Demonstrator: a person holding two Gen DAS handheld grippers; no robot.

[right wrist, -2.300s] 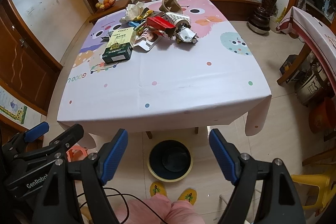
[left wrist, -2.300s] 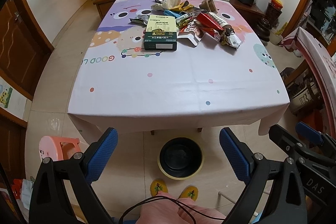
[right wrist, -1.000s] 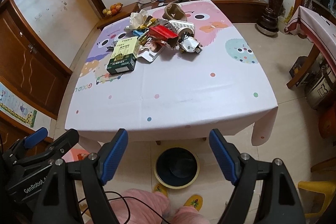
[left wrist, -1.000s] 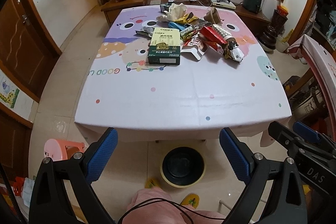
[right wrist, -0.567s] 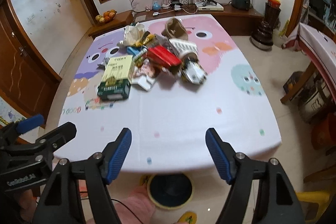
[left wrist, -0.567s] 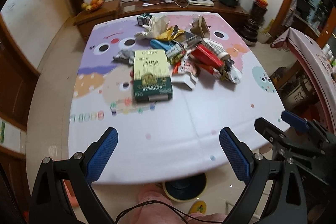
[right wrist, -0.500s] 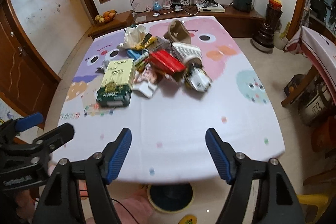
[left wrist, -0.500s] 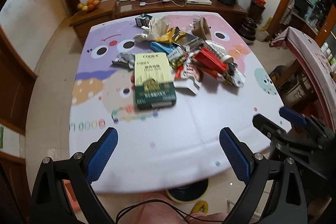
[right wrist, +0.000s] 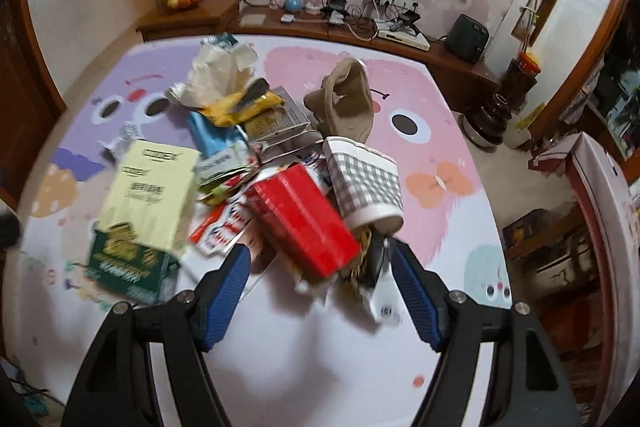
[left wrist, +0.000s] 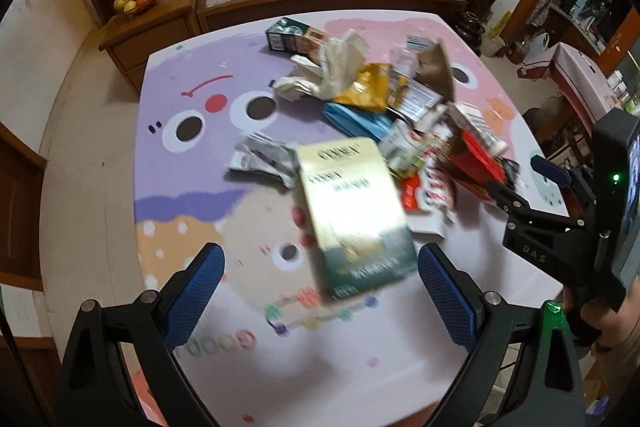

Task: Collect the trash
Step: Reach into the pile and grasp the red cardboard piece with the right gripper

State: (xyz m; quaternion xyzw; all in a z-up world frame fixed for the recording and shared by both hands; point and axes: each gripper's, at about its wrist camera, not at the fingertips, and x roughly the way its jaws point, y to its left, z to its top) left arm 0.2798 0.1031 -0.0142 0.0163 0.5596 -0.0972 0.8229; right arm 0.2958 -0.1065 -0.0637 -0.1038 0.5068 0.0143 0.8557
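Over the bench [left wrist: 192, 379], two tools point down at the trash pile [right wrist: 280, 163].
Left tool [left wrist: 320, 291] gapes wide above the green box [left wrist: 356, 215]; right tool [right wrist: 322, 287], wide apart too, hangs empty above the red box [right wrist: 304, 223].

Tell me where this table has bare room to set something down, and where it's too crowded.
Bare cloth lies along the near edge of the table, in front of the green and cream box and the red box. The purple left side and the pink right side are also free. The trash pile crowds the middle toward the far edge.
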